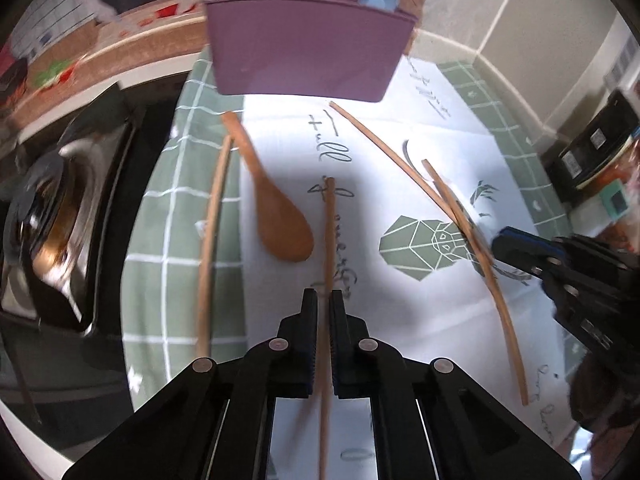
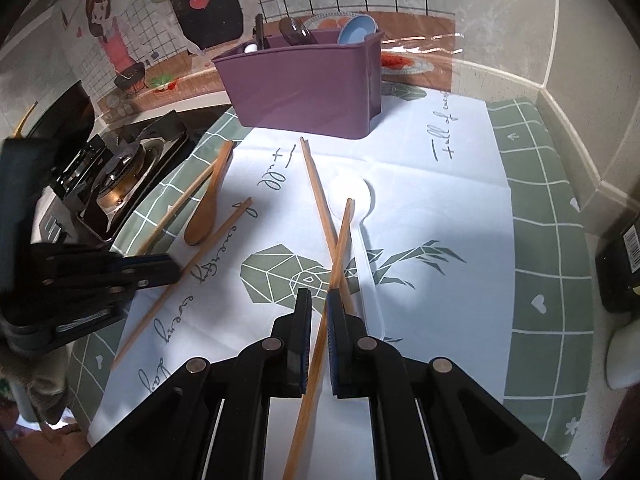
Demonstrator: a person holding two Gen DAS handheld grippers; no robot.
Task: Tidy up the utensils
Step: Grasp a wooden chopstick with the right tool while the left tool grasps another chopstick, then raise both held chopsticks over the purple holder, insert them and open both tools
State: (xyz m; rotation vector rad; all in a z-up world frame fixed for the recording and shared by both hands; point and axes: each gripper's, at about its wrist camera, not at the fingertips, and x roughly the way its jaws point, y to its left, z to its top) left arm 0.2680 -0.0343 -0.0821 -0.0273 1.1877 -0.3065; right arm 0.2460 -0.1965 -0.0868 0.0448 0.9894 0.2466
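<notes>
My left gripper (image 1: 324,300) is shut on a wooden chopstick (image 1: 329,232) that runs straight away from me over the white printed cloth. My right gripper (image 2: 319,300) is shut on another chopstick (image 2: 340,248), which crosses over a third chopstick (image 2: 316,188) and a white plastic spoon (image 2: 352,196) lying on the cloth. A wooden spoon (image 1: 280,216) and a fourth chopstick (image 1: 212,240) lie to the left. The purple utensil caddy (image 1: 308,52) stands at the far edge and holds a blue spoon and dark utensils. Each view shows the other gripper: the right gripper (image 1: 516,252) and the left gripper (image 2: 168,272).
A gas stove (image 2: 120,184) with a dark pan sits at the left beside the green checked mat (image 2: 536,208). Dark boxes (image 1: 592,148) stand at the right. A tiled wall with a cartoon sticker rises behind the caddy.
</notes>
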